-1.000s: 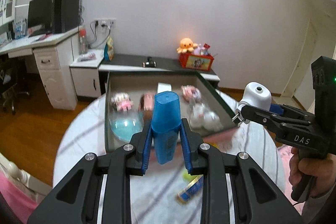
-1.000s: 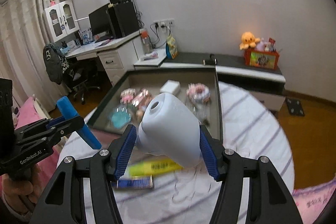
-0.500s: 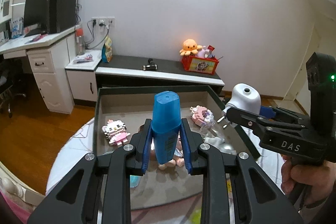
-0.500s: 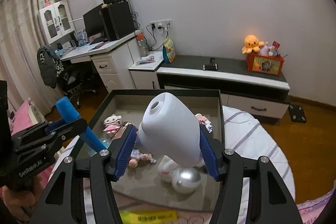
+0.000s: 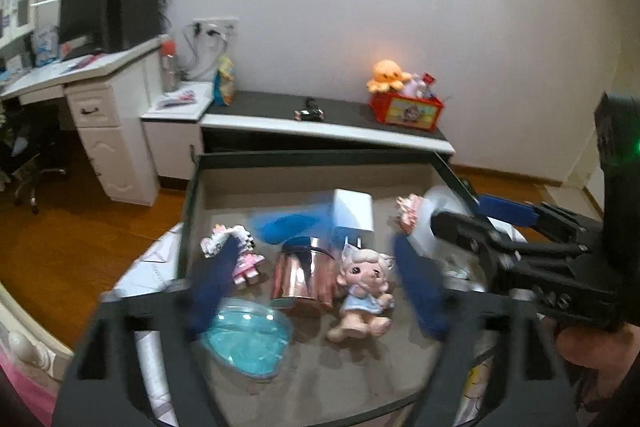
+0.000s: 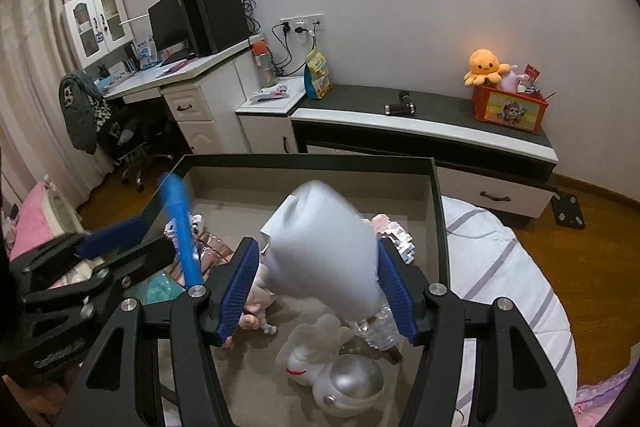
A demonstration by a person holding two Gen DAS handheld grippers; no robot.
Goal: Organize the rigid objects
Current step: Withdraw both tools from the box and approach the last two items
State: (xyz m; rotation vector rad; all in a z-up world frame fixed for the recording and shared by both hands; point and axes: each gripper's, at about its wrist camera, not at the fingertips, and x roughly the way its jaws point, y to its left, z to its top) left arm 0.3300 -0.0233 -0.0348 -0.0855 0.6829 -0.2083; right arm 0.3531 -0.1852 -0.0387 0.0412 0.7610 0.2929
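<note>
Left gripper (image 5: 316, 283) spread wide over the tray (image 5: 320, 159), jaws just opened; blue case (image 5: 288, 225) blurred, clear of the pads, above the tray's middle. Right gripper (image 6: 316, 291) also just opened, pads apart from the blurred white device (image 6: 324, 247) between them, over the tray's right half. Doll (image 5: 366, 287), charger (image 5: 354, 217), rose-gold can (image 5: 300, 277) lying inside the tray.

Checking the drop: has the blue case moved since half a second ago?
Yes. The blue case has left the left gripper, whose jaws have just been opening, and is blurred low over the tray.
</note>
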